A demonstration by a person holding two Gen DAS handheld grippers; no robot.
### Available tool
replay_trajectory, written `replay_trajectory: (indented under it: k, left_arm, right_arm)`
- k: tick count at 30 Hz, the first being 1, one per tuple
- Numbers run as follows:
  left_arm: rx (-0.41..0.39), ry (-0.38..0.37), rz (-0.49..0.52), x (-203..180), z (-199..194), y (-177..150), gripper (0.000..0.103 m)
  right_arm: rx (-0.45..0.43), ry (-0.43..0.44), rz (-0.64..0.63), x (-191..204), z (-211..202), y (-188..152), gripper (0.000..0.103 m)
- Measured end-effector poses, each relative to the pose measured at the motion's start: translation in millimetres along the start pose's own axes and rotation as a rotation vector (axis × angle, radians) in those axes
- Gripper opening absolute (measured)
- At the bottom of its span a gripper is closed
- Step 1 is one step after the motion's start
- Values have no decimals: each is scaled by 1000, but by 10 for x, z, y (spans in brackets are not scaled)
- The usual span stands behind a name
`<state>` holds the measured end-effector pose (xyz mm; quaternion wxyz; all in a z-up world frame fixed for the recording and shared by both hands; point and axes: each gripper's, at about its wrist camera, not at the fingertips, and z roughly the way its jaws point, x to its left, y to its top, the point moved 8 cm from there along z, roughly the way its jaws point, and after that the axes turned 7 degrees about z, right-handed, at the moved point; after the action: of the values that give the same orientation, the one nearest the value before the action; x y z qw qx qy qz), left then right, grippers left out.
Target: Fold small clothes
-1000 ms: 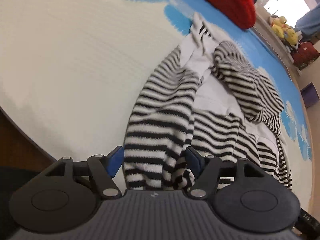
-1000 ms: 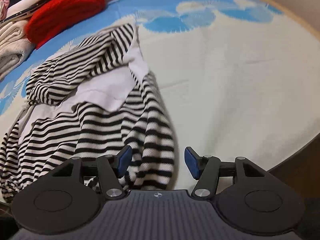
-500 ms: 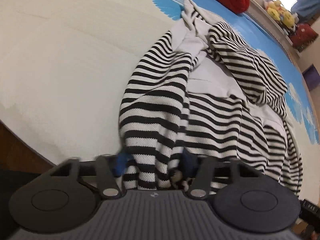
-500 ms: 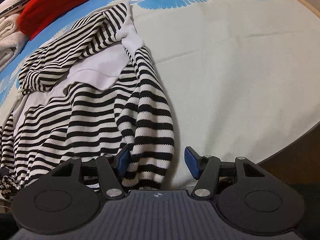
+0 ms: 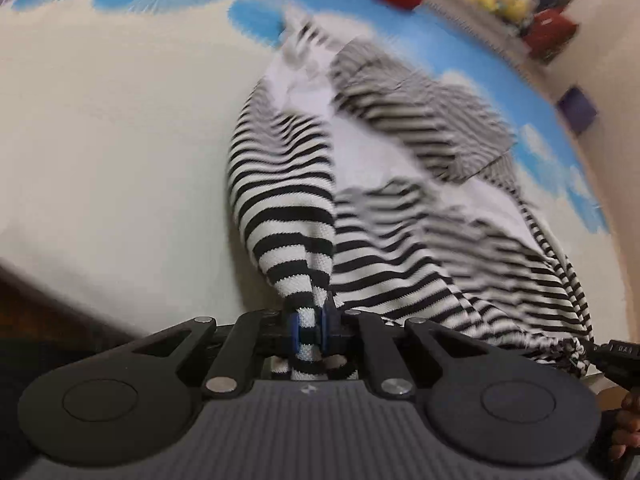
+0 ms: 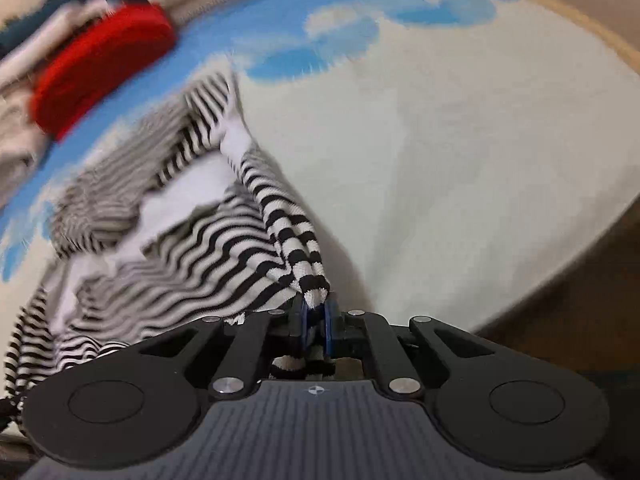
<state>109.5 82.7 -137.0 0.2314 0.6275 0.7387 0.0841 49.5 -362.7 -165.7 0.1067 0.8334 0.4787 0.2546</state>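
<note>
The striped garment (image 5: 288,216) had just been pinched by the closing left hand-held gripper (image 5: 309,326) and right hand-held gripper (image 6: 316,322), so spreading could begin.

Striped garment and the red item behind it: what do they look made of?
Striped garment: knit, likely cotton; visible ribbed weave, matte, with a plain white lining-like panel. Red item: looks like soft fuzzy knit or fleece, but blur leaves that open.

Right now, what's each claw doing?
Left claw: closing, pinching the striped top.
Right claw: closing, pinching the same top.
</note>
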Motion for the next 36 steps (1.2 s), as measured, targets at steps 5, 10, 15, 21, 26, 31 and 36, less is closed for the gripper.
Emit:
replay_trajectory:
  k: [5,10,15,21,26,31,36]
  left_arm:
    - [89,4,-109,220,232,-49,21]
    - [91,16,-74,154,258,-63,26]
    - [92,25,-69,192,259,-115,25]
    - [55,29,-10,118,180,-96,12]
    - [26,29,16,86,112,-70,11]
    - [-4,31,42,59,39,-53,11]
    - [-55,28,72,12,-107,5,10]
  right_arm:
    - [84,-33,-25,76,246,-168,14]
    - [112,-55,-57,110,309,-231,33]
    - [113,-67,-119,153,347,-286,34]
    - [96,-21,-127,193,251,-310,12]
    - [57,1,-122,221,146,-264,9]
    - [26,24,-112,238,67,-226,9]
    - [-25,61,-114,291,-80,-173,8]
